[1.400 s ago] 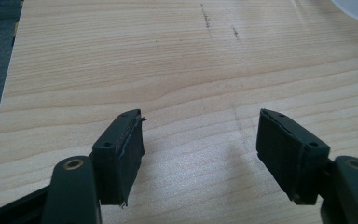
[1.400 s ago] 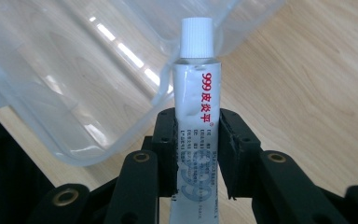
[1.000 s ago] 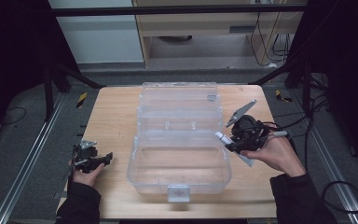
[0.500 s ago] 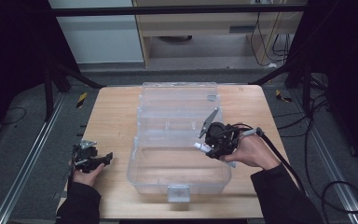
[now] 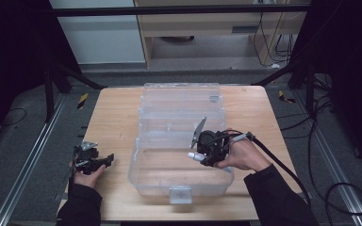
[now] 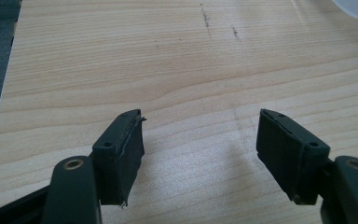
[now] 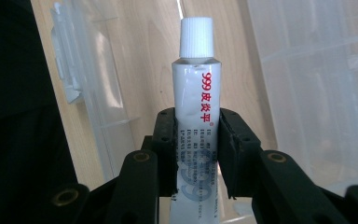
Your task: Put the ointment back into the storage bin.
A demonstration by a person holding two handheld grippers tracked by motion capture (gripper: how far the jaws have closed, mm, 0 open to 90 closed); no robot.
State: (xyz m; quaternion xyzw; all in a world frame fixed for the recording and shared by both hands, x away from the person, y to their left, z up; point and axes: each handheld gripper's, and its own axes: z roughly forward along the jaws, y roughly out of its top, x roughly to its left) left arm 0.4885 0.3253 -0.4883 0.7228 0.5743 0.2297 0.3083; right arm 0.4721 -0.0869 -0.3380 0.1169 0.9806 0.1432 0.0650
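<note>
A clear plastic box (image 5: pixel 181 186) with its lid (image 5: pixel 181 101) folded back stands in the middle of the wooden table. My right gripper (image 5: pixel 199 153) hangs over the box's open front half, shut on a white ointment tube (image 7: pixel 196 112) with red print and a ribbed white cap (image 5: pixel 192 155) that points left. In the right gripper view both pads squeeze the tube's middle (image 7: pixel 196 140). My left gripper (image 5: pixel 104 160) rests low at the table's left front, apart from the box. Its jaws stand open over bare wood (image 6: pixel 200 140) with nothing between them.
The wooden table (image 5: pixel 113 113) has bare room left and right of the box. A latch (image 5: pixel 180 194) sits on the box's front wall. Dark floor, metal rails and cables surround the table. A cable (image 5: pixel 283 165) trails from the right gripper along the person's sleeve.
My right gripper has moved left and down with the tube, from beside the box's right wall to over its open front half. The left gripper has stayed in place.
</note>
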